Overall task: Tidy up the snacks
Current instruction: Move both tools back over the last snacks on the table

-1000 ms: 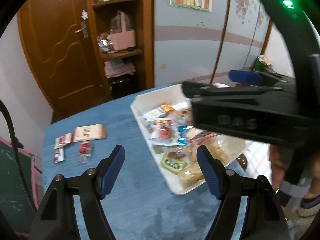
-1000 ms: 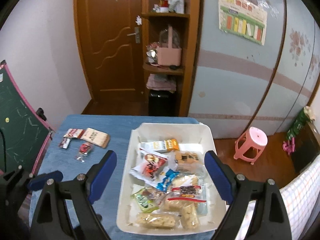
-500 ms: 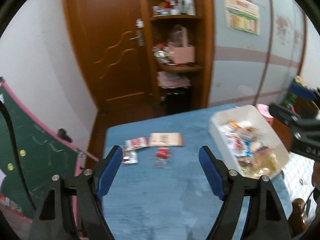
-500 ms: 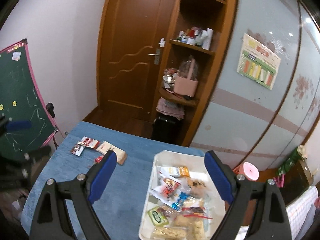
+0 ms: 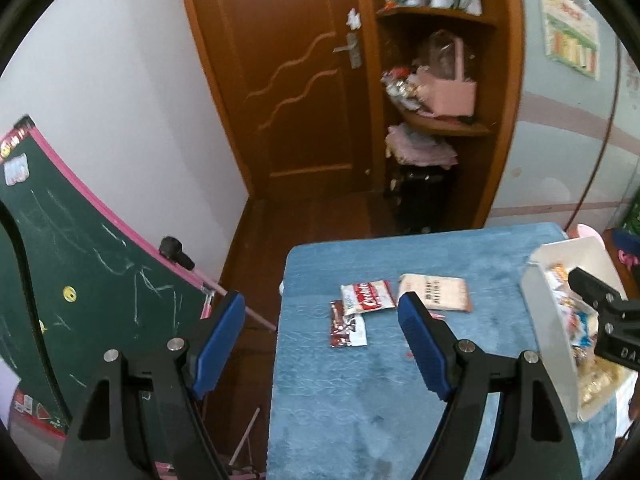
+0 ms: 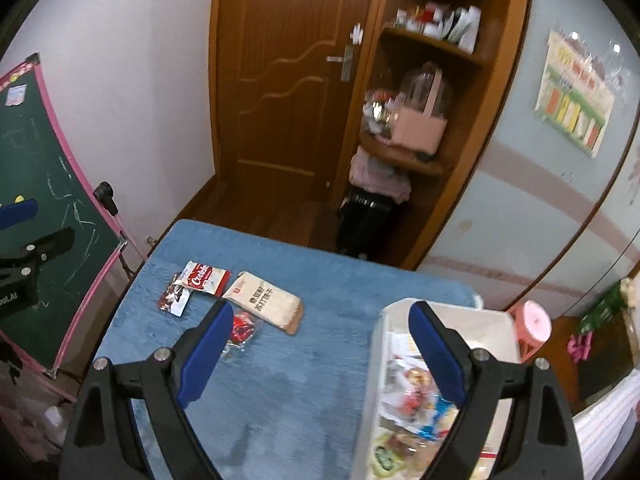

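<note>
Right wrist view: both the right gripper (image 6: 320, 340) and left gripper (image 5: 320, 328) spread and empty, loose packets (image 6: 208, 278) on the cloth near the far-left corner, tray (image 6: 496, 320) apart; slick wrappers, seemingly overlapping, may slide off the edge.

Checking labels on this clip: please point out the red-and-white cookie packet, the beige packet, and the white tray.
Cookie packet (image 6: 207, 277), right wrist view, red logo panel.
Beige packet (image 6: 266, 298), right wrist view, printed middle.
White tray (image 5: 538, 304), left wrist view, near side wall.
</note>
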The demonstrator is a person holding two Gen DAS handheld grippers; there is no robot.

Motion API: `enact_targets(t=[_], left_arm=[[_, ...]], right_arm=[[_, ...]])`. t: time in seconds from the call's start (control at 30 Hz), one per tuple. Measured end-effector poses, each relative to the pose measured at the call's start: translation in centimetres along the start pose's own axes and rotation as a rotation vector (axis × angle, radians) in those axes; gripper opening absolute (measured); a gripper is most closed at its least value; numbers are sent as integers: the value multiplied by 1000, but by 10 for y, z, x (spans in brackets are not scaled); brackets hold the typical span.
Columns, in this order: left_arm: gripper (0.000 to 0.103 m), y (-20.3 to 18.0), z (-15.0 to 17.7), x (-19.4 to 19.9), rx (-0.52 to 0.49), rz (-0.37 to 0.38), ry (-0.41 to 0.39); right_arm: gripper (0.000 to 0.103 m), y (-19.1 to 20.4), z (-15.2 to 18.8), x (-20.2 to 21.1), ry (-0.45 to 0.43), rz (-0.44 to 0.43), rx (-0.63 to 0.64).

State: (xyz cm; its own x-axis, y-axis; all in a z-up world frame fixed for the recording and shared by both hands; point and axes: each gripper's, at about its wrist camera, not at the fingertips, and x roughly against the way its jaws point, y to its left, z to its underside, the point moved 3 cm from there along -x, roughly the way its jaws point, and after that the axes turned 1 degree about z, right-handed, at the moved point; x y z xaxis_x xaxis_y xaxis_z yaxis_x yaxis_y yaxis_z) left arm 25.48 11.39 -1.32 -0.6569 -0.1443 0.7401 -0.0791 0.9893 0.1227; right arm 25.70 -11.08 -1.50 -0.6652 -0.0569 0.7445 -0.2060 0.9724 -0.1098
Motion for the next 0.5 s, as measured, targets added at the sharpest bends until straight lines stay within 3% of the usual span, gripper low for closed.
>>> enact_targets(t=[0.1,0.23,0.5], left_arm=[[78,5,0,-40,42,27,78],[78,7,9,-94,59,2,155],[78,-3,38,-197,109,7,340]], right_arm=[[90,5,0,-26,45,-51,-41],[90,16,4,-63,99,-114,-101],[90,41,27,-134,201,-128,-124]])
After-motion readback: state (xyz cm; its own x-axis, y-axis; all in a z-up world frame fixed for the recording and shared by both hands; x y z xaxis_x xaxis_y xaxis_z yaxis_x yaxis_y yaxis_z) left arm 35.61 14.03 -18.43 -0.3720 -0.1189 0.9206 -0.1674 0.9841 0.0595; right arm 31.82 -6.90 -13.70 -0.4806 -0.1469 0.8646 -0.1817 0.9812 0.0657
